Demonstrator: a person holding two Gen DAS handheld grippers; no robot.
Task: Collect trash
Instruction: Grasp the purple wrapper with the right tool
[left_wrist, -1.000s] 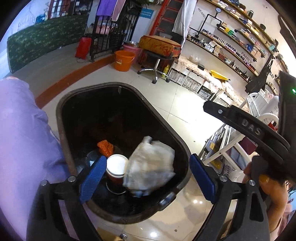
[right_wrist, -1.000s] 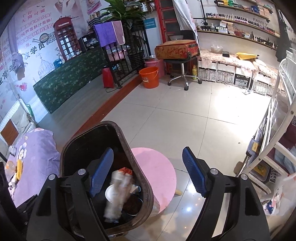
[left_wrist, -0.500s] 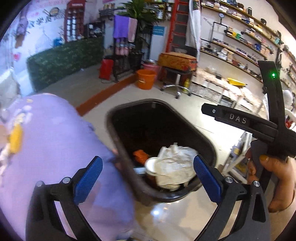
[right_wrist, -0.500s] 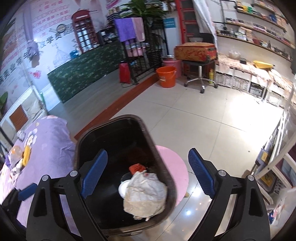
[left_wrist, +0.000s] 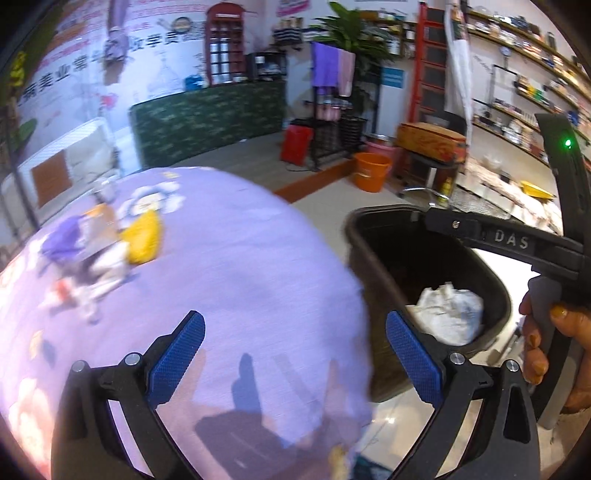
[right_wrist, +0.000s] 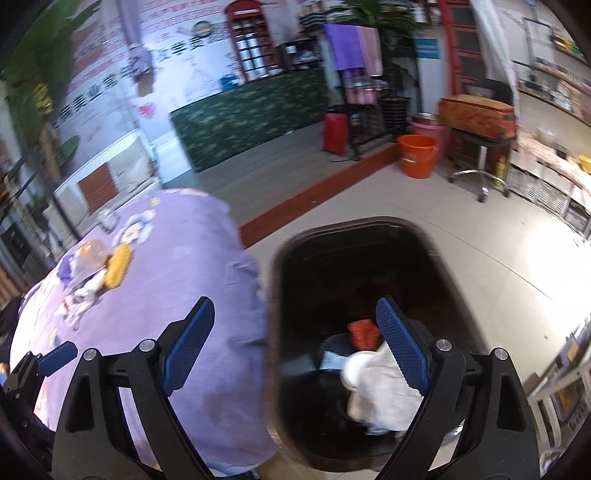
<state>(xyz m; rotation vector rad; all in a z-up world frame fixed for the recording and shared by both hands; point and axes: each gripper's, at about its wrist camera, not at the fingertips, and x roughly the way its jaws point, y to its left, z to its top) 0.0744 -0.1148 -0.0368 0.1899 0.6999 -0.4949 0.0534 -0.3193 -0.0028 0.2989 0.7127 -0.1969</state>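
Observation:
A black trash bin (left_wrist: 373, 236) (right_wrist: 280, 280) stands on the floor beside a table with a purple cloth (left_wrist: 240, 266) (right_wrist: 192, 266). In the bin lie crumpled white paper (left_wrist: 450, 314) (right_wrist: 384, 398), a white cup (right_wrist: 356, 367) and an orange scrap (right_wrist: 364, 332). On the table lies a blurred pile of trash: a yellow wrapper (left_wrist: 144, 236) (right_wrist: 118, 266), a purple piece (left_wrist: 62, 238) and white bits (left_wrist: 107, 262). My left gripper (left_wrist: 295, 354) is open and empty over the table edge. My right gripper (right_wrist: 295, 343) is open and empty over the bin rim; it also shows in the left wrist view (left_wrist: 509, 242).
An orange bucket (right_wrist: 417, 155), a stool with an orange case (right_wrist: 476, 114), a dark rack with towels (right_wrist: 362, 92) and a green counter (right_wrist: 251, 110) stand beyond on the tiled floor. Shelves (left_wrist: 532, 88) line the right wall.
Both grippers have swung left from above the bin toward the purple table. The table's trash pile has come into view. Both stay open and empty.

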